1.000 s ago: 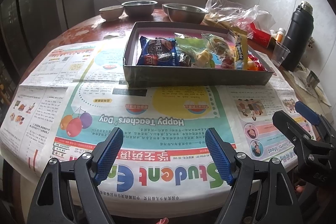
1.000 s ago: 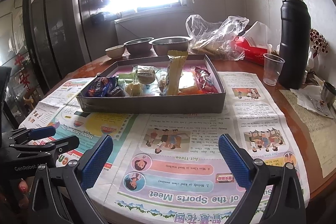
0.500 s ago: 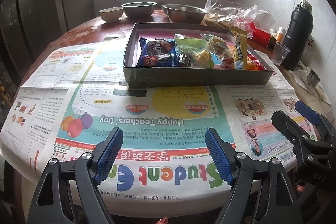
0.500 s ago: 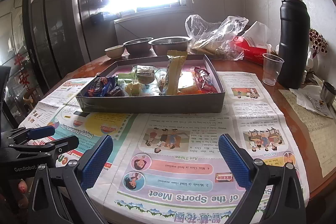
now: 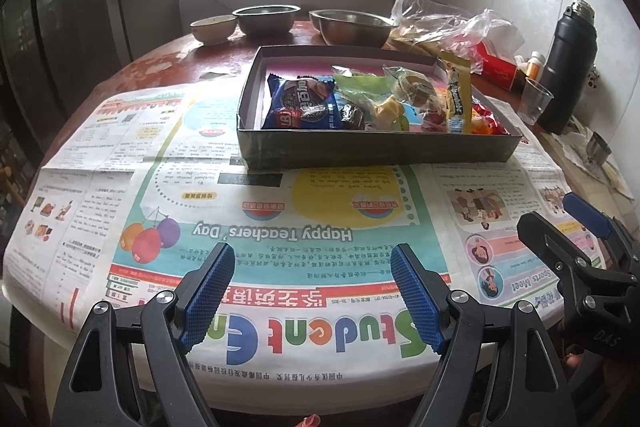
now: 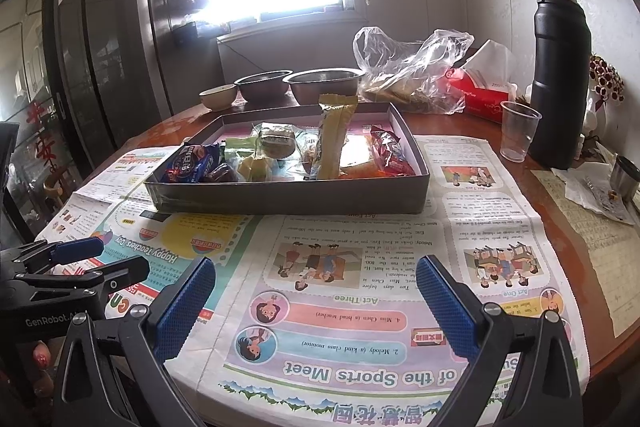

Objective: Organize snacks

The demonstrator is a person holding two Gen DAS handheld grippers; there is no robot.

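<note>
On the round wooden worktop [image 6: 568, 227] in front of me lies a spread-out children's newspaper [image 5: 256, 227], its headlines upside down from where I stand. On the far part of the paper sits a shallow grey cardboard box [image 5: 372, 147] holding the snacks — a blue cookie packet [image 5: 300, 103] at the left end, a green wrapper [image 5: 360, 87] and small wrapped cakes in the middle, a tall yellow stick packet [image 6: 334, 139] leaning upright, and a red packet [image 6: 390, 151] at the right end. Behind the box stand a small ceramic bowl [image 5: 213, 27] and two steel bowls [image 5: 352, 25], with a crumpled clear plastic bag [image 6: 412, 67] and a red tissue box [image 6: 484, 95] to the right. Further right are a clear plastic cup [image 6: 518, 135] and, just beside it, a tall black flask [image 6: 560, 79]. A bright window fills the back wall, and dark cabinets line the left side.

My left hand-held gripper [image 5: 312, 291] hangs over the near edge of the newspaper, its blue pads well apart with nothing between them. My right hand-held gripper [image 6: 316, 303] hangs beside it — pads equally wide apart, gripping nothing, touching nothing. Both are well short of the box.
</note>
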